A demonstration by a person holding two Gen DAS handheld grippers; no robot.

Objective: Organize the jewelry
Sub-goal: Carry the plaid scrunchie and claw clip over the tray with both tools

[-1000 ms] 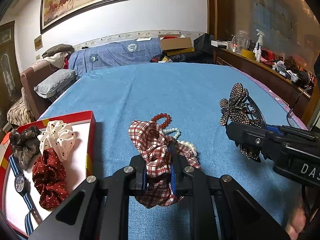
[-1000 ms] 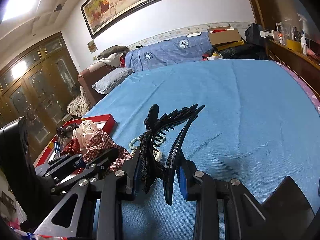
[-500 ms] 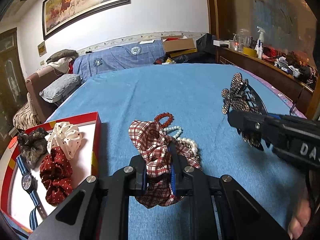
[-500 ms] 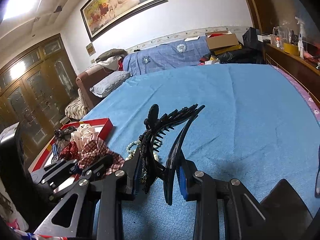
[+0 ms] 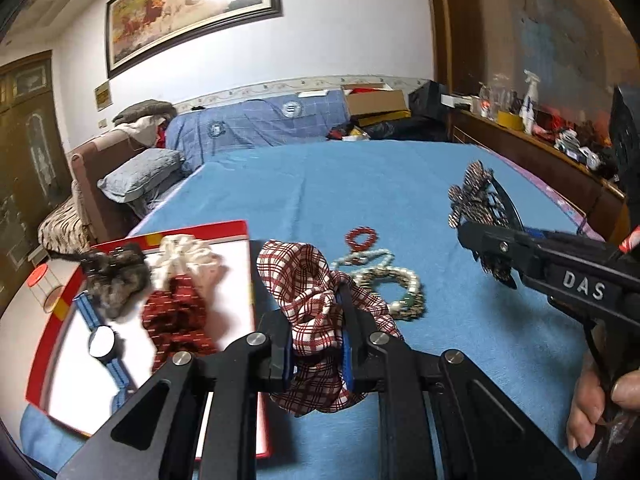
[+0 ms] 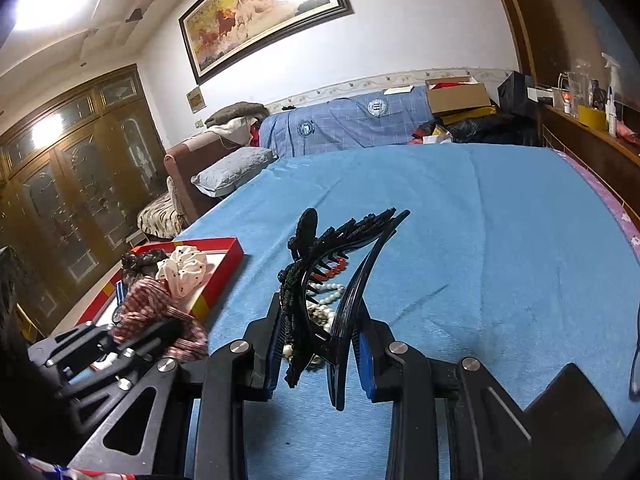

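My left claw [image 5: 318, 354] is clamped on a red-and-white checked scrunchie [image 5: 316, 312], the cloth bunched between the blue pads and spilling out above and below them. Just to the left of it lies the red-rimmed box [image 5: 54, 320], its near right corner under my left claw's frame. In the box sit a cream dotted scrunchie [image 5: 186, 256], a dark red dotted scrunchie [image 5: 176, 320], a dark fuzzy scrunchie [image 5: 114, 280] and a watch with a blue striped strap [image 5: 102, 344].

My right claw [image 6: 318, 354] grips a black hair clip [image 6: 320, 280] by its base; the clip stands upright between the pads, its toothed halves spread apart and its beaded butterfly face turned left. From the left camera the same clip [image 5: 478, 208] sits off to the right of the scrunchie, well clear of the box.

On the blue bedspread [image 5: 360, 184], just beyond and right of my left claw, lie a pearl bracelet [image 5: 394, 284] and, a little farther, a red bead bracelet [image 5: 362, 238]. In the right view those beads show through the clip's teeth.
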